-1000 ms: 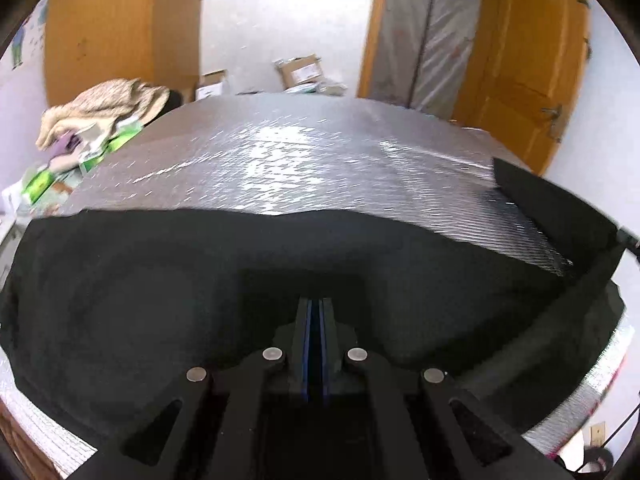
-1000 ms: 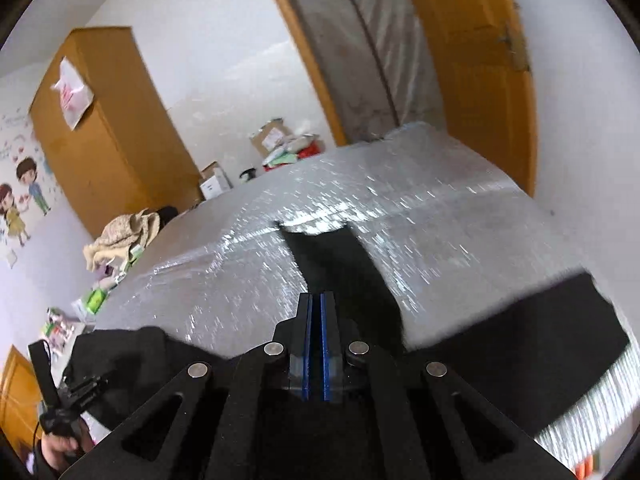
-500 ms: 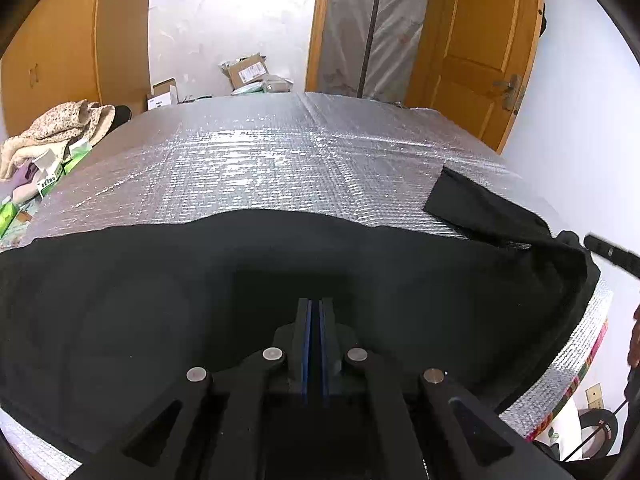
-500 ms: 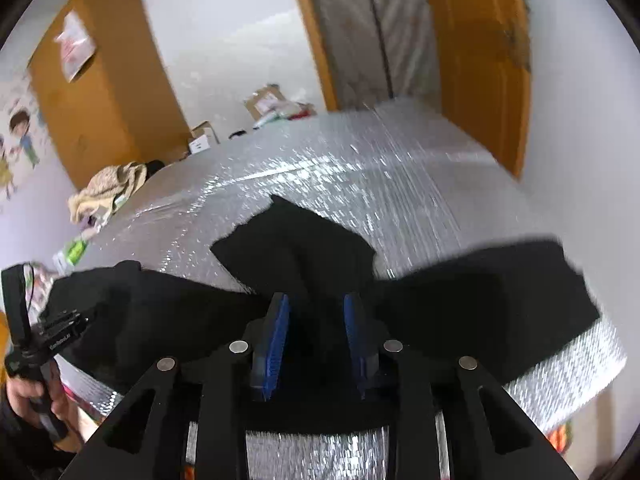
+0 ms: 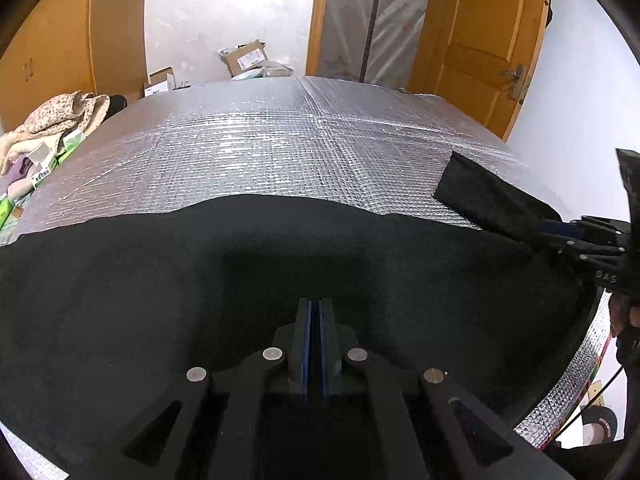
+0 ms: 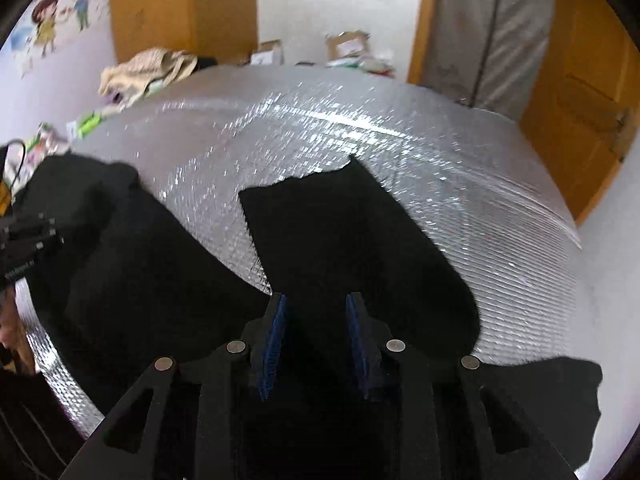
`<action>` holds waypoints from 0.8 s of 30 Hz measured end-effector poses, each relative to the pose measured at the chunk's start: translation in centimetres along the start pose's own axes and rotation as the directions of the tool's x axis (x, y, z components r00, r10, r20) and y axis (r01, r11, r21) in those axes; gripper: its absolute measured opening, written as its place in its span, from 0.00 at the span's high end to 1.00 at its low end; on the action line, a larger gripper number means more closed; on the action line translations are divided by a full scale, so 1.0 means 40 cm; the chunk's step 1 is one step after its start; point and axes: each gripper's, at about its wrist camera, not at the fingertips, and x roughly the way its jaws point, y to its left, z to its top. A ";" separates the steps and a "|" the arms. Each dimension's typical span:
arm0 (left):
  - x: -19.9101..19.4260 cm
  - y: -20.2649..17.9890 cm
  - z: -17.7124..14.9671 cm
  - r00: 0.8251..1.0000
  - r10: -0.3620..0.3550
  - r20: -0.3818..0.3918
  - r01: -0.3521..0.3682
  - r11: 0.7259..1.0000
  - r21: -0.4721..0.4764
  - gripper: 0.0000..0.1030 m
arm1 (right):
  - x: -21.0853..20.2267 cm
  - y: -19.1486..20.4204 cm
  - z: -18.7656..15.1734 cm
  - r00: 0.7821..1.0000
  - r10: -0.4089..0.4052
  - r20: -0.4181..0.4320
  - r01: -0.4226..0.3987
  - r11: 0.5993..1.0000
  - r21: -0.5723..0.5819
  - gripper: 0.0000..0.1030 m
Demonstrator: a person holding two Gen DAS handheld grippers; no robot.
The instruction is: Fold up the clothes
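Left wrist view shows the left gripper (image 5: 316,344) with its jaws clenched together over the black soft fabric garment (image 5: 160,280). Whether a fold of cloth is pinched between the pads I cannot tell, because all is dark there. The garment lies spread along the near edge of the bench covered with silver quilted foil (image 5: 280,140). At the right side one black sleeve (image 5: 480,196) lies out across the foil, and the right gripper (image 5: 560,230) reaches in just beside it.

In the right wrist view the jaws of the right gripper (image 6: 316,344) are opening. The sleeve (image 6: 340,240) lies under and between them, but the blue pads (image 6: 274,344) do not press on it, so it is released and flat on the foil.

I judge that the step in hand is the laying out and smoothing of the garment, before the first real fold. The next move probably calls for a new grasp on the sleeve or the hem, to bring it over the body of the garment without pulling the rest out of shape.

Around: at the far left, beyond the bench, lies a heap of beige flowered cloth (image 5: 60,120); in the middle far back stand brown cardboard boxes (image 5: 244,56); at the right is an orange wooden door (image 5: 480,40). Nothing stands on the foil in the way. The only risk I see is that the right part of the garment hangs over the bench edge and may slip.
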 end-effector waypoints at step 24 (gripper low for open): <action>0.014 -0.017 -0.004 0.999 0.028 0.032 -0.029 0.998 0.056 0.97 | -0.036 -0.049 -0.005 0.993 0.083 0.087 -0.089 0.994 0.068 0.97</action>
